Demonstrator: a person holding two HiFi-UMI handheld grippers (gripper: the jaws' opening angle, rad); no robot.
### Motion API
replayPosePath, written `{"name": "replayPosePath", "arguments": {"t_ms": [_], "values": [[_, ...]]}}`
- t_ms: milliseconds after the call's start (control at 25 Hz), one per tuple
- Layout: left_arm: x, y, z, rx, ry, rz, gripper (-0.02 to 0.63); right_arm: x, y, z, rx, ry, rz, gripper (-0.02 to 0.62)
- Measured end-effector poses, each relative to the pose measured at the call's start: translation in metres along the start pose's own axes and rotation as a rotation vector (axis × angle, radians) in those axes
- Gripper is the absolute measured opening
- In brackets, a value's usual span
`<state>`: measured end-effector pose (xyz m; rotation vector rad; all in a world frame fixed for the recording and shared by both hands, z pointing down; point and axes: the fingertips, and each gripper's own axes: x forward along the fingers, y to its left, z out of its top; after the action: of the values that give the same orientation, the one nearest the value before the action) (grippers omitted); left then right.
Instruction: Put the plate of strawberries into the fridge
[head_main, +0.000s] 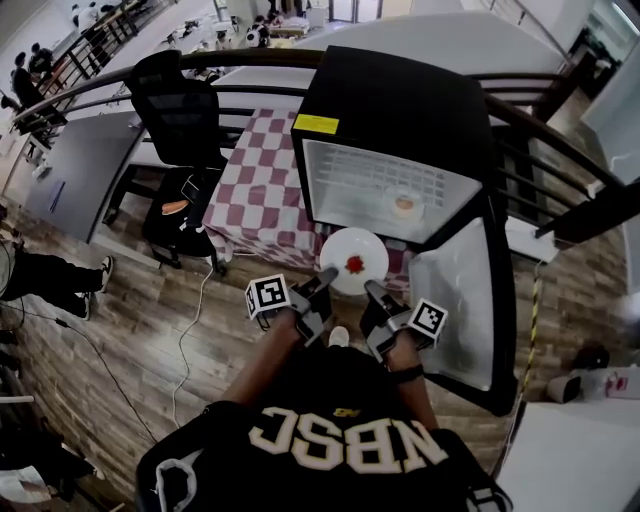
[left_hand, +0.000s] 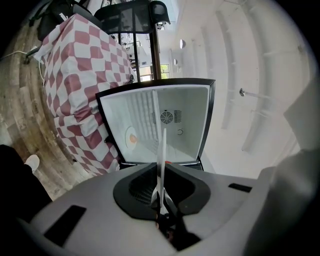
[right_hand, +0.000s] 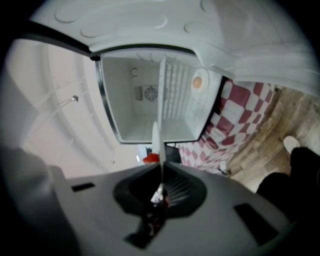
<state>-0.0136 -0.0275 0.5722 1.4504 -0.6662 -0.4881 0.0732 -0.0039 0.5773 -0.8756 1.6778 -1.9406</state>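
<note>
**Plate at the fridge mouth, pinched from both sides**

We have the white plate just in front of the open fridge, below its lower edge and not yet inside. One strawberry sits near the plate's middle. The left gripper nips the plate's rim on the side away from the fridge door. The right gripper nips the rim on the door side. Both sets of jaws are closed thin on the rim.

Risks as we judge them:
- Grip is on the rim only, so if the two hands move unevenly the plate could twist or slip.
- A tilt could roll the berry off.
- The plate could clip the fridge's lower lip on the way in.
- A small dish on the shelf inside the fridge could be knocked.
</note>
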Motion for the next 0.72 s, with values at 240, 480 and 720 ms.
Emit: {"name": "replayPosePath", "arguments": {"t_ms": [240, 480, 720], "values": [[0.014, -0.009, 0.010, -0.018, -0.009, 0.005, 0.044, 0.009, 0.005, 0.014, 0.004, -0.003, 0.000, 0.031], [0.034, -0.014, 0.026, -0.030, 0.019, 0.015, 0.044, 0.022, 0.011, 0.033, 0.019, -0.038, -0.003, 0.031], [0.063, -0.016, 0.055, -0.010, 0.052, 0.032, 0.044, 0.046, 0.020, 0.063, 0.025, -0.084, -0.002, 0.031]]}}
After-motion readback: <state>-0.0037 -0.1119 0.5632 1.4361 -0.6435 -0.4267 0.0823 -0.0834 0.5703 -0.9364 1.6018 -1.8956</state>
